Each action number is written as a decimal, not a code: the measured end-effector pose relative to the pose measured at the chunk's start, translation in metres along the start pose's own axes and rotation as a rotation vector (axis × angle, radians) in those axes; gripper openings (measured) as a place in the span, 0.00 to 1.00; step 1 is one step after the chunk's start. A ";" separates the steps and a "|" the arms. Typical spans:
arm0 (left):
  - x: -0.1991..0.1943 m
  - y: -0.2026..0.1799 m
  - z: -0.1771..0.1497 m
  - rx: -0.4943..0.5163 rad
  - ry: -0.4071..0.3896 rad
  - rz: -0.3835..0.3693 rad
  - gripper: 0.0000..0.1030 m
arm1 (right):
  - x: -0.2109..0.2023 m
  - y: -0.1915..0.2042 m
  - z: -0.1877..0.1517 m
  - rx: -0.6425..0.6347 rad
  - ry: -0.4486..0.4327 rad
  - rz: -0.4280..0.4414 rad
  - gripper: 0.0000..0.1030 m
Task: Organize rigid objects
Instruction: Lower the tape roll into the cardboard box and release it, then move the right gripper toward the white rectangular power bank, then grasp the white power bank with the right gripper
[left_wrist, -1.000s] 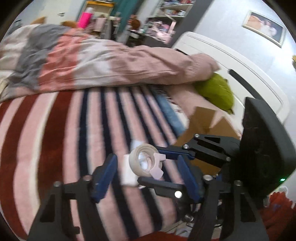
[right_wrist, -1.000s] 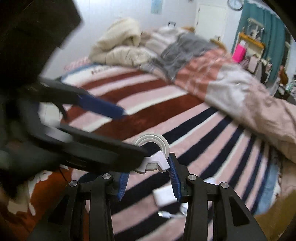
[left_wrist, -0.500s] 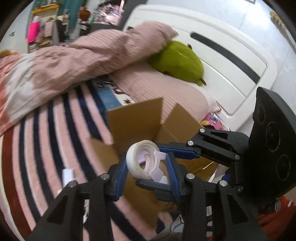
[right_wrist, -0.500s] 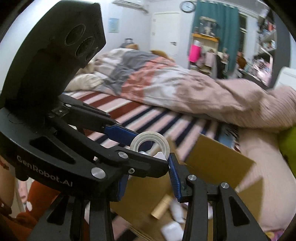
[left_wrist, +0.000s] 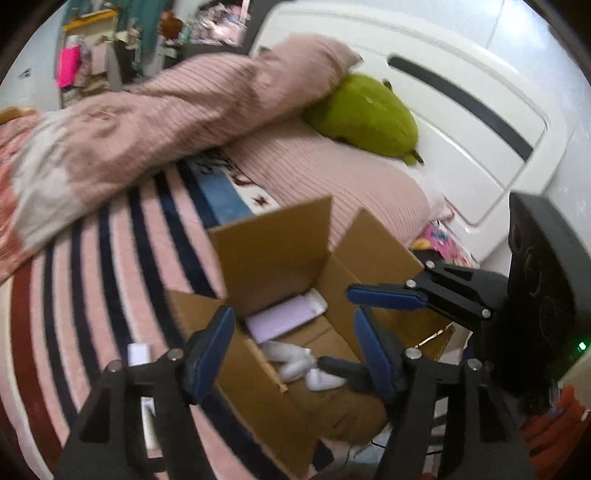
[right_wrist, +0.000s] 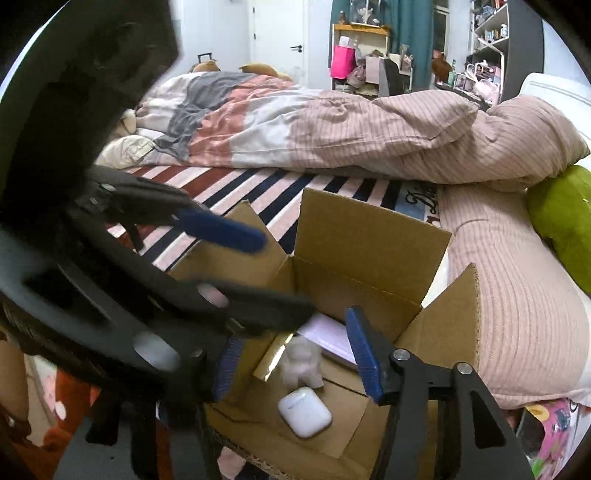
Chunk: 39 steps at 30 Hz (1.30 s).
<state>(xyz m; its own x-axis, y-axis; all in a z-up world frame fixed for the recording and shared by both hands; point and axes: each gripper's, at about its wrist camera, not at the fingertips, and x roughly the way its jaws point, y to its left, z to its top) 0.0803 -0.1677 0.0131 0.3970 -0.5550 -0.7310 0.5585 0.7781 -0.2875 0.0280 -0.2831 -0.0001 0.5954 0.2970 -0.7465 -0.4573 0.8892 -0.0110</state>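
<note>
An open cardboard box (left_wrist: 280, 251) (right_wrist: 373, 236) stands on the striped bedspread. My left gripper (left_wrist: 291, 352) hangs over it with its jaws opening and nothing between them. My right gripper (right_wrist: 295, 363) hovers beside it over the same box, jaws also opening and empty. Each shows in the other's view: the right gripper (left_wrist: 336, 326) and the left gripper (right_wrist: 275, 273). In the box lie a lavender flat case (left_wrist: 286, 319), a white earbud case (right_wrist: 304, 411) and a blurred white object (right_wrist: 301, 360). I cannot tell whether that object is the tape roll.
A small white box (left_wrist: 139, 353) lies on the striped bedspread (left_wrist: 110, 258) left of the carton. A pink duvet (right_wrist: 369, 136) is heaped behind, with a green plush (left_wrist: 365, 118) against the white headboard (left_wrist: 461, 122).
The white tape roll that both grippers carried is gone from between the jaws. Both pairs of jaws have spread. The view swung from the bedspread to the box, whose inside now shows.
</note>
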 end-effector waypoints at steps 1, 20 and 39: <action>-0.013 0.007 -0.004 -0.014 -0.028 0.022 0.67 | -0.004 0.004 0.002 -0.002 -0.016 0.009 0.49; -0.127 0.166 -0.160 -0.301 -0.190 0.314 0.79 | 0.097 0.179 0.017 -0.117 0.097 0.260 0.49; -0.117 0.211 -0.200 -0.389 -0.167 0.318 0.79 | 0.214 0.171 0.013 0.055 0.166 0.098 0.32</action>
<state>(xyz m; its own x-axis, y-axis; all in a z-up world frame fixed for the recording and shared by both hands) 0.0064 0.1205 -0.0858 0.6310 -0.2888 -0.7200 0.0931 0.9496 -0.2993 0.0857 -0.0630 -0.1528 0.4306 0.3258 -0.8417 -0.4680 0.8780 0.1005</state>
